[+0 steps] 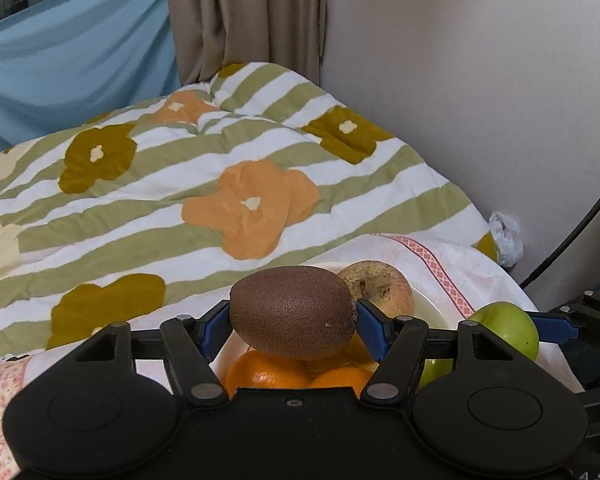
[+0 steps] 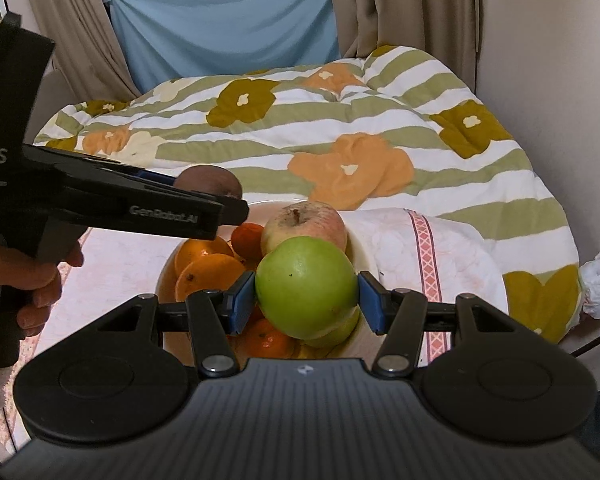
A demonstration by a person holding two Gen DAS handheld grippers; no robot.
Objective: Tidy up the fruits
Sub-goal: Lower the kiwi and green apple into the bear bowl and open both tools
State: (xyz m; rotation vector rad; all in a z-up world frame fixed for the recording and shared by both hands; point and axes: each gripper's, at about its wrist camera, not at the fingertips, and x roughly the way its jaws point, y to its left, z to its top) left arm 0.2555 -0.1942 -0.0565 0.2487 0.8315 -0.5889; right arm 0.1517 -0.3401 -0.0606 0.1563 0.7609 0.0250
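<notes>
- Left wrist view: the left gripper (image 1: 294, 322) has its blue fingers (image 1: 216, 330) about half open and pressed against both ends of a brown kiwi (image 1: 294, 312), which is held crosswise between them.
- The kiwi hangs above a pale plate (image 1: 430, 308) of oranges (image 1: 266, 372), with a blotchy reddish apple (image 1: 380, 286) just behind it.
- Right wrist view: the right gripper (image 2: 306, 300) is likewise about half open, its fingers (image 2: 242, 302) clamped on either side of a green apple (image 2: 306, 286).
- That green apple sits over the same plate (image 2: 166, 276), above the oranges (image 2: 208, 276) and a yellow-green fruit (image 2: 342, 330), in front of the reddish apple (image 2: 304, 220).
- A hand (image 2: 40, 284) at the left holds the other gripper's handle.
- The plate rests on a pink patterned cloth (image 2: 452, 264) beside a floral striped quilt (image 2: 340, 132).
</notes>
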